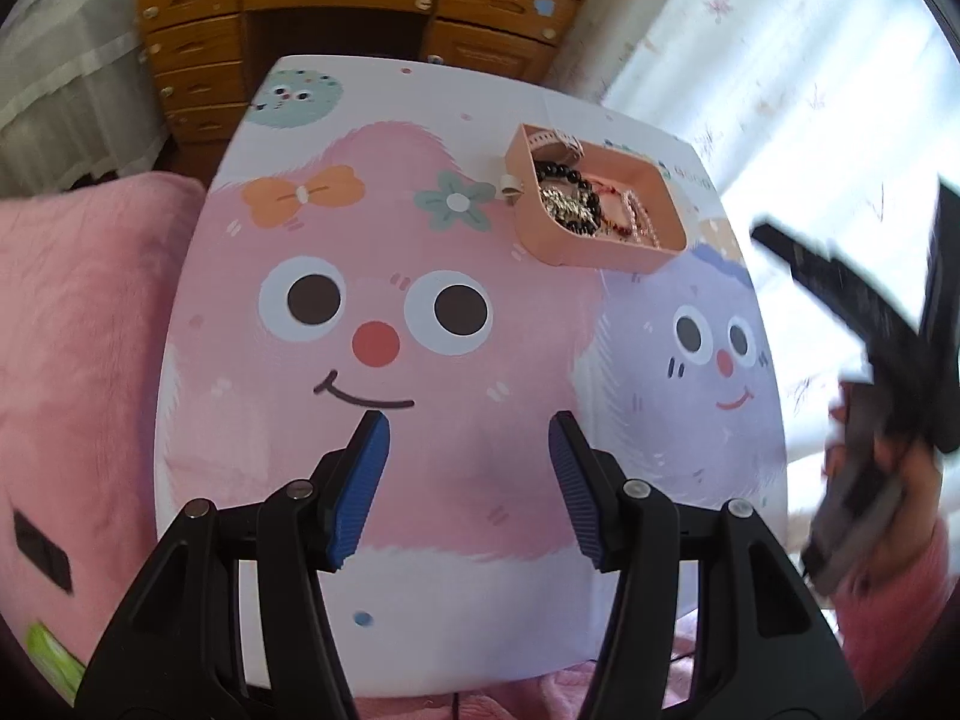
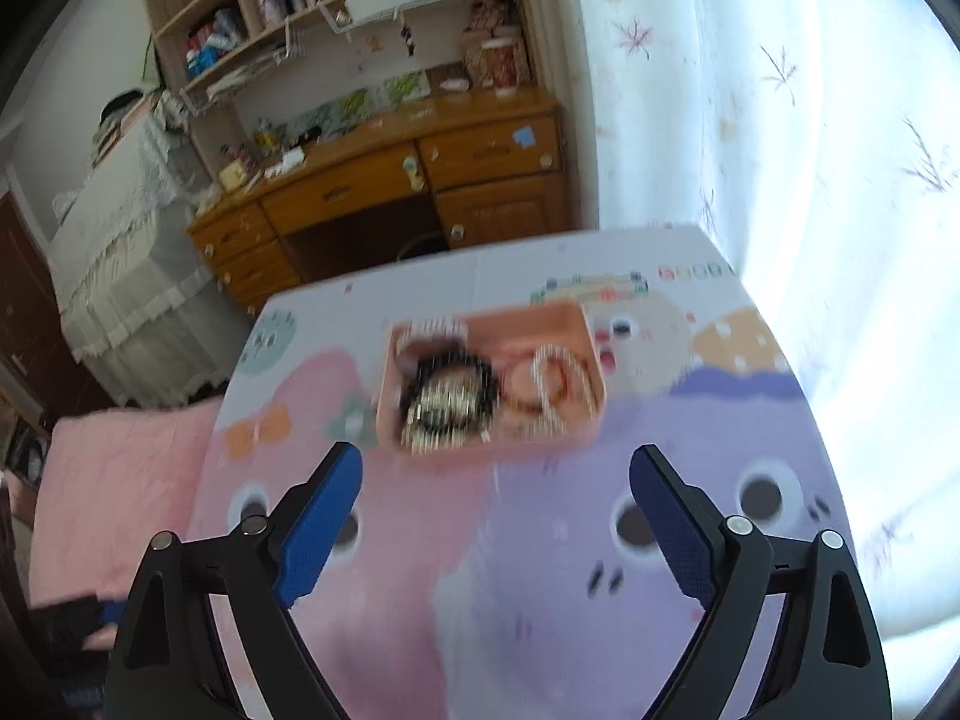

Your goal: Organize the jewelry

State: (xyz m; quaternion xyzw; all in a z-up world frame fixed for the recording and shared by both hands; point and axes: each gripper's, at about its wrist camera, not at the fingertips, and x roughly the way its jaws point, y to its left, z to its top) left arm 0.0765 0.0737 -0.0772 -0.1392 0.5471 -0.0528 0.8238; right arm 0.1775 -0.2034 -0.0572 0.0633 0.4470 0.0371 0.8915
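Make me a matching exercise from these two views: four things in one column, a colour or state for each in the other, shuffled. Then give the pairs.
Things:
1. tray
2. bead bracelet
3. desk
4. right hand-held gripper

Colour or state:
A. brown wood, with drawers
B. open, nothing between its fingers
C. pink, resting on the cartoon-print table
D. black, lying inside the tray

Pairs: 1-C, 2-D, 3-A, 4-B
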